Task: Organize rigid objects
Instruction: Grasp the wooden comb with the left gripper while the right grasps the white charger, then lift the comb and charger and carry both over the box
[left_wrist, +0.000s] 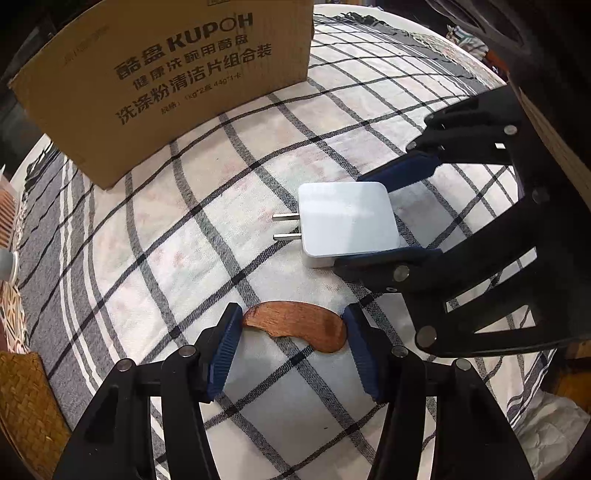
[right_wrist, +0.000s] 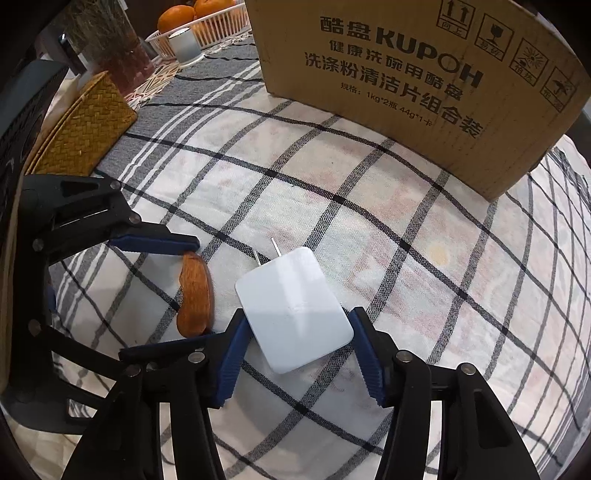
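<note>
The left tool (left_wrist: 291, 325) sits low on the surface, its blue pads spread to either side of a small curved wooden piece (left_wrist: 299, 325). The pads look to be at the ends of the piece, touching or very nearly so, but whether they bear on it yet I cannot tell; the piece lies flat on the cloth. Just beyond it, to the far right, the right tool (right_wrist: 297, 332) has its jaws around the near end of a white charger (right_wrist: 293, 306) with two metal prongs pointing away. From the left wrist view both pads lie against the charger's sides, so it reads as gripped or on the point of it, while the charger rests on the cloth.

Both things lie close together in the middle of a checked tablecloth (left_wrist: 184, 240) covering the surface. At the far side stands a cardboard box (right_wrist: 424, 85) with printed lettering, well apart from both tools. To the far left are a woven basket (right_wrist: 85, 129) and, behind it, a white basket of oranges (right_wrist: 192, 18).

As a judgement: the organizing is at an early stage here. Neither thing is lifted and nothing shows as put away; the box's inside is out of sight. Likely left to do: close firmly, lift each, and carry them to a container, probably the box or the woven basket.
</note>
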